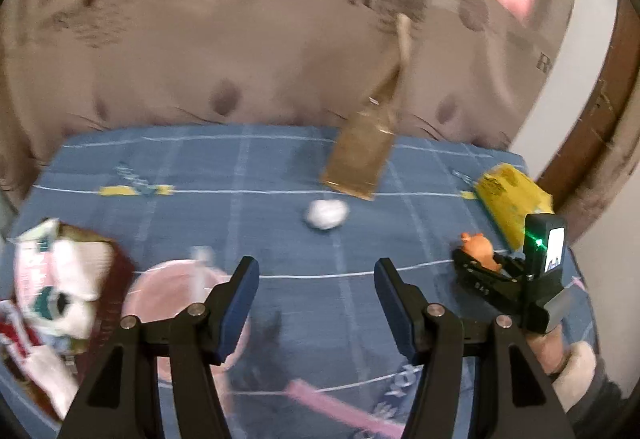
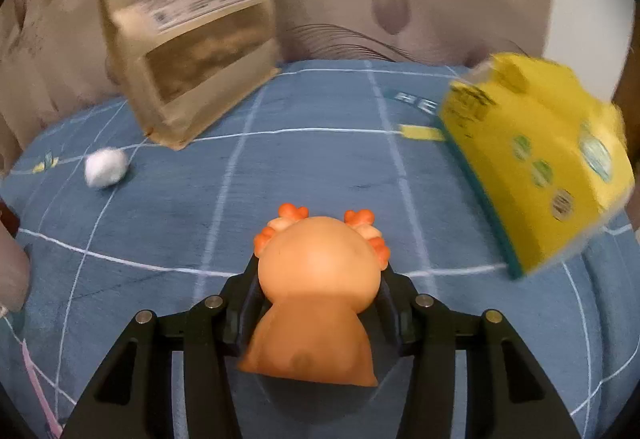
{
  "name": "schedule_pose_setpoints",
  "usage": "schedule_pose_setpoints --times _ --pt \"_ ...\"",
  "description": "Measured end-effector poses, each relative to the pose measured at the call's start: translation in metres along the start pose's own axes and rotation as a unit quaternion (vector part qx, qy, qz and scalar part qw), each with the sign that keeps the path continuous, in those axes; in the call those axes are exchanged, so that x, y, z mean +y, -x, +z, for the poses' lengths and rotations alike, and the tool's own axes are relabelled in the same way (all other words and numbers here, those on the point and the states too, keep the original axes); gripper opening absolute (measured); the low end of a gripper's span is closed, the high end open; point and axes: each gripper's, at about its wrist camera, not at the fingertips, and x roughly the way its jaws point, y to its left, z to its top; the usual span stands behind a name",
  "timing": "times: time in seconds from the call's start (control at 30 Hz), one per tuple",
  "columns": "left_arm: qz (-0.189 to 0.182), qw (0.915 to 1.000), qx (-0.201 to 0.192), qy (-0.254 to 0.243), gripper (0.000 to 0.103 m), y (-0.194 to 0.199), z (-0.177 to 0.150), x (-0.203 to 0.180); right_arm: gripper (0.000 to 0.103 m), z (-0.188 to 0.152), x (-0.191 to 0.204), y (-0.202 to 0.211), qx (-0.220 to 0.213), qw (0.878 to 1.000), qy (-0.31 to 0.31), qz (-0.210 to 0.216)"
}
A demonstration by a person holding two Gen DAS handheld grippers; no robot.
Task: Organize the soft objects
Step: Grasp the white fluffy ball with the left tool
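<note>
My right gripper (image 2: 318, 279) is shut on an orange soft toy (image 2: 316, 279) with small antlers, held above the blue checked cloth (image 2: 320, 167). The same toy (image 1: 478, 247) and right gripper (image 1: 484, 267) show at the right of the left wrist view. My left gripper (image 1: 316, 295) is open and empty above the cloth. A white crumpled ball (image 1: 326, 214) lies ahead of it; it also shows in the right wrist view (image 2: 105, 167).
A tan paper bag (image 2: 188, 35) stands at the back of the cloth, also in the left wrist view (image 1: 360, 155). A yellow box (image 2: 540, 167) sits right, a pink bowl (image 1: 176, 291) and an open carton with white cloth (image 1: 60, 291) left. A curtain hangs behind.
</note>
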Motion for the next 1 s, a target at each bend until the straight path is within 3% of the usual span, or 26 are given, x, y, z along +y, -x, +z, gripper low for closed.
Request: schedule_pose_setpoints --times 0.2,0.43,0.67,0.9,0.93,0.97,1.0 --pt "0.004 0.9989 0.043 -0.018 0.061 -0.057 0.015 -0.028 0.046 -0.003 -0.028 0.003 -0.002 1.000 -0.025 0.011" --pt "0.019 0.9959 0.087 -0.015 0.061 -0.119 0.025 -0.040 0.048 0.000 -0.025 0.000 0.004 1.000 -0.019 0.011" --pt "0.050 0.9936 0.102 0.002 0.061 -0.166 0.038 -0.031 0.049 -0.001 -0.031 -0.001 0.001 0.999 -0.035 0.032" --pt "0.055 0.9920 0.110 0.029 0.061 -0.194 0.044 -0.018 0.050 -0.002 -0.032 0.000 0.001 0.999 -0.039 0.036" --pt "0.056 0.9918 0.110 0.032 0.055 -0.196 0.044 -0.017 0.050 -0.002 -0.032 0.000 0.001 0.999 -0.039 0.036" --pt "0.054 0.9914 0.114 0.034 0.033 -0.198 0.043 -0.016 0.050 -0.002 -0.032 0.000 0.001 0.999 -0.039 0.036" --pt "0.057 0.9904 0.121 0.034 0.030 -0.200 0.042 -0.015 0.050 -0.002 -0.032 0.000 0.001 0.999 -0.038 0.036"
